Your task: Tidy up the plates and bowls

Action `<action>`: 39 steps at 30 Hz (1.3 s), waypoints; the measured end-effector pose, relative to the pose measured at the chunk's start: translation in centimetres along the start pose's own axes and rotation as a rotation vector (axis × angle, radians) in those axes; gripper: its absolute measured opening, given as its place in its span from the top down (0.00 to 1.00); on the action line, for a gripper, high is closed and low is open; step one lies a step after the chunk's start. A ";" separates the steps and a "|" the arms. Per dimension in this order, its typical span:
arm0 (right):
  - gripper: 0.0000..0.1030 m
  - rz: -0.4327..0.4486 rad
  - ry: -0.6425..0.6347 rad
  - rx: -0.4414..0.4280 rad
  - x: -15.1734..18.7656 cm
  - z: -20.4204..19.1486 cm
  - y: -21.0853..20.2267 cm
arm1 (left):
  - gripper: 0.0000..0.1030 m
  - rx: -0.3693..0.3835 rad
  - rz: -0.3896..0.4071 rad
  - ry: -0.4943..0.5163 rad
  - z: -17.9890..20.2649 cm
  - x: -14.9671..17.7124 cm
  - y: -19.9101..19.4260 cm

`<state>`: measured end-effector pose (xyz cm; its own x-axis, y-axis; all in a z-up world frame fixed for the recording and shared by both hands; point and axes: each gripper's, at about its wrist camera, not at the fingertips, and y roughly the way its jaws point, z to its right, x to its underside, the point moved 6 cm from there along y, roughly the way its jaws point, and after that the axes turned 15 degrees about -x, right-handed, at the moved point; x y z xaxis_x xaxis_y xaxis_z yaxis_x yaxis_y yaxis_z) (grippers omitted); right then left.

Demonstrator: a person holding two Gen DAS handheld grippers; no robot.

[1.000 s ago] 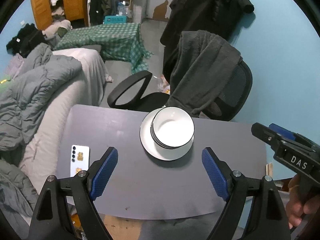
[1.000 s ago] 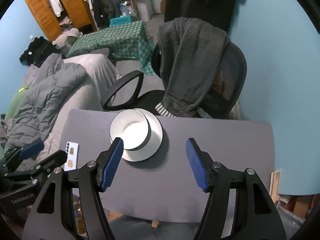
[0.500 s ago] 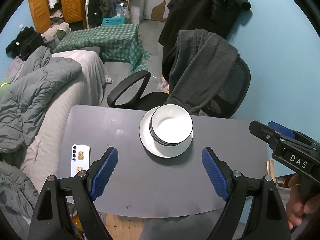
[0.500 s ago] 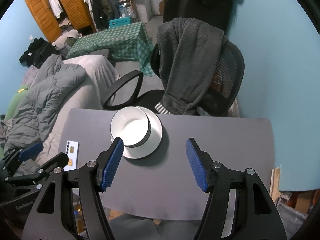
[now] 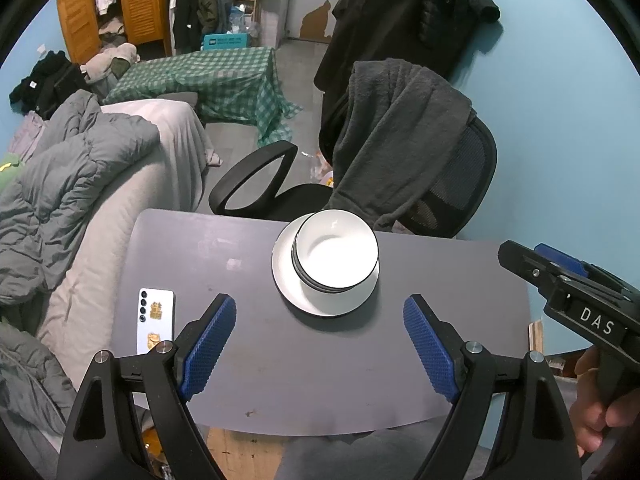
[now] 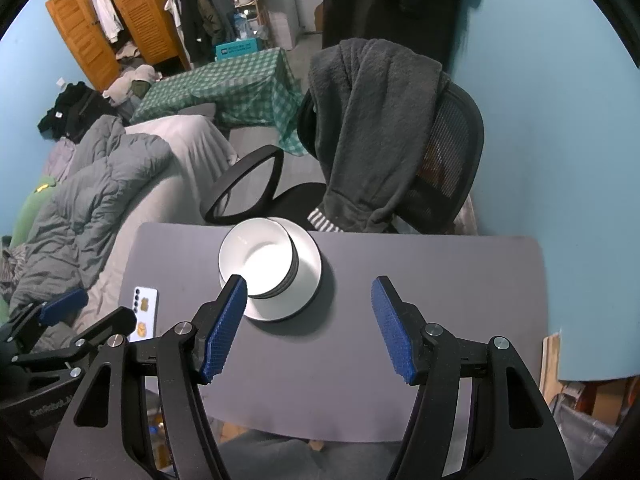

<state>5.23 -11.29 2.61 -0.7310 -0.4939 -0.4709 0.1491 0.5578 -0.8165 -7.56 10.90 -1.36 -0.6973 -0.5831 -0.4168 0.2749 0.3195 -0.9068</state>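
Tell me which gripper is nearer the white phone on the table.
Left. The left gripper hangs open just beside the white phone; the right gripper hangs open farther off, past the stacked bowls from it.

One plate [image 5: 320, 300], a stack of bowls [image 5: 336, 254] whose number cannot be told, and one phone [image 5: 156, 320] are seen on one table [image 5: 320, 380], with one chair [image 5: 452, 184] and two grippers [image 5: 320, 340] [image 6: 308, 328].

A white phone [image 5: 156, 320] lies at the lower left of the grey surface [image 5: 320, 368]. Above centre stands a black chair [image 5: 452, 184] draped with a dark fleece [image 5: 392, 140]. A grey duvet [image 5: 68, 188] fills the left, a green checked cloth [image 5: 216, 76] upper centre, a wooden wardrobe [image 5: 116, 4] upper left.
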 end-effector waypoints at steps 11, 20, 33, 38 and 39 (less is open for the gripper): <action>0.38 0.001 0.003 -0.002 0.0 0.0 -0.1 | 0.16 0.007 0.000 -0.004 0.2 0.1 -0.1; 0.38 0.004 0.003 -0.005 0.0 0.1 -0.4 | 0.16 0.006 0.004 -0.006 0.5 0.3 -0.3; 0.38 0.010 0.005 -0.009 0.0 0.1 -0.8 | 0.16 0.039 -0.024 -0.023 0.5 0.6 -1.0; 0.38 0.012 0.005 -0.011 -0.1 0.1 -1.2 | 0.16 0.025 -0.021 -0.025 0.5 0.8 -1.1; 0.38 0.013 0.005 -0.011 -0.1 0.1 -1.2 | 0.16 0.022 -0.019 -0.026 0.4 0.8 -1.2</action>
<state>5.21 -11.94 3.58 -0.7324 -0.4830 -0.4798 0.1518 0.5712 -0.8066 -8.15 9.72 -0.66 -0.6855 -0.6081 -0.4004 0.2765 0.2914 -0.9158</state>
